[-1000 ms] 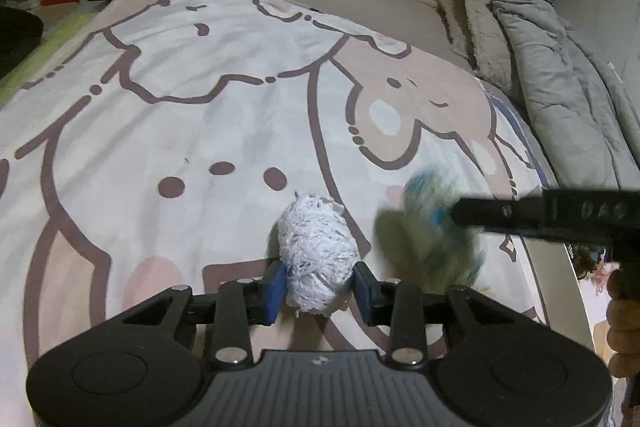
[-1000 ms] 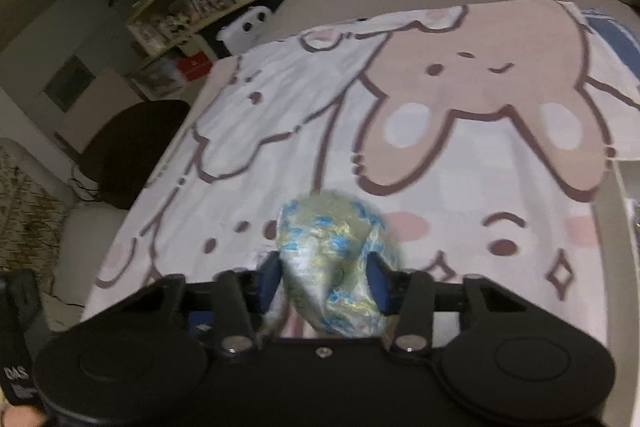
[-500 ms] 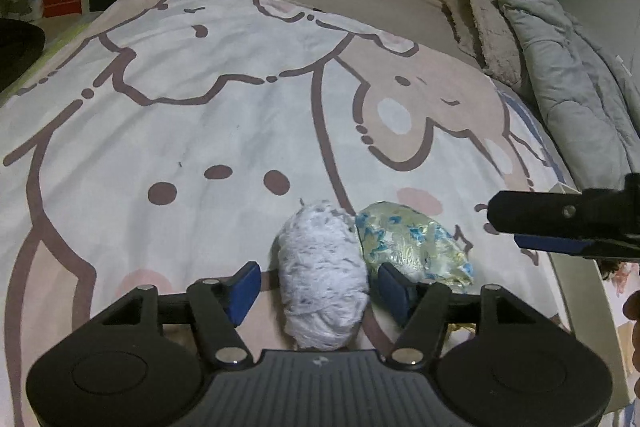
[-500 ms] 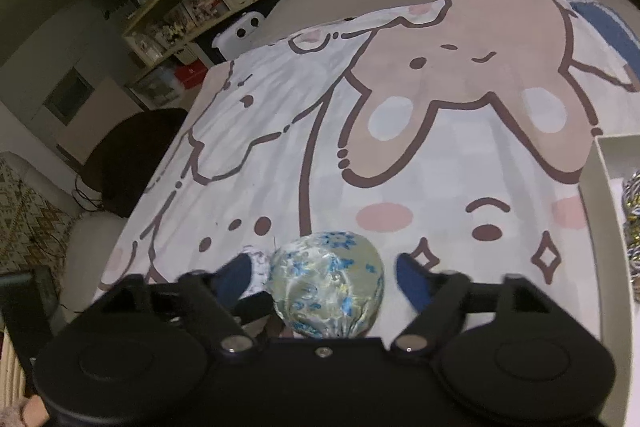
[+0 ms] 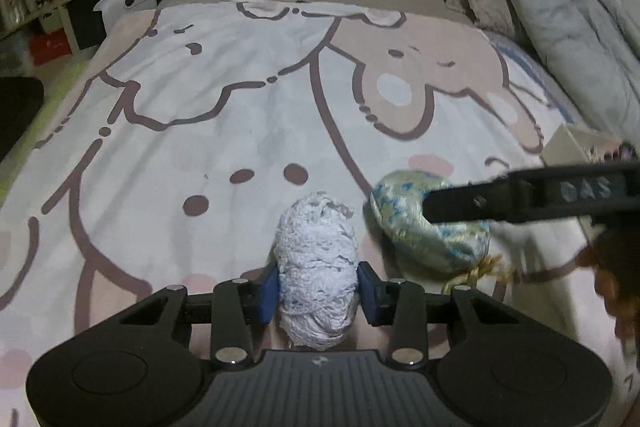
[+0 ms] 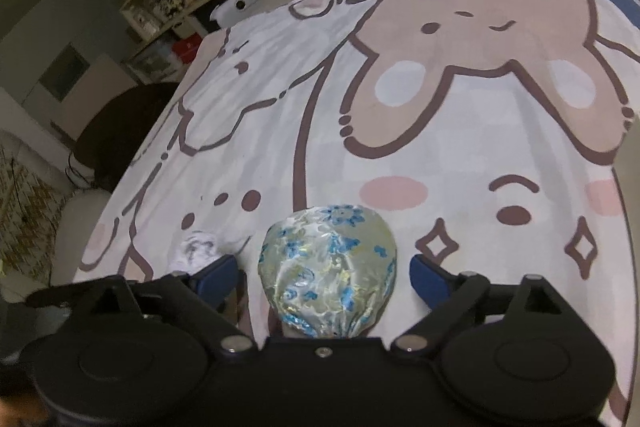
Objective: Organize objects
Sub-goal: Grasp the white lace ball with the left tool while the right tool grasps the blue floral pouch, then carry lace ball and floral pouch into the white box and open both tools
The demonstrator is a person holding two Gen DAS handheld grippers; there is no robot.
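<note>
We see a white lacy bundle (image 5: 318, 267), oval and crumpled, lying on the cartoon-print bedspread (image 5: 240, 107), its long axis running away from the left wrist camera. Our left gripper (image 5: 318, 291) is clenched on it, both blue pads pressed into its near flanks. Just beside it to the right sits a shiny pouch with blue flowers (image 6: 328, 267), rounded, its gathered neck pointing back toward the right wrist camera and a gold cord trailing from it. Our right gripper (image 6: 326, 275) stands spread wide around the pouch, its blue pads clear of the fabric on both sides.
</note>
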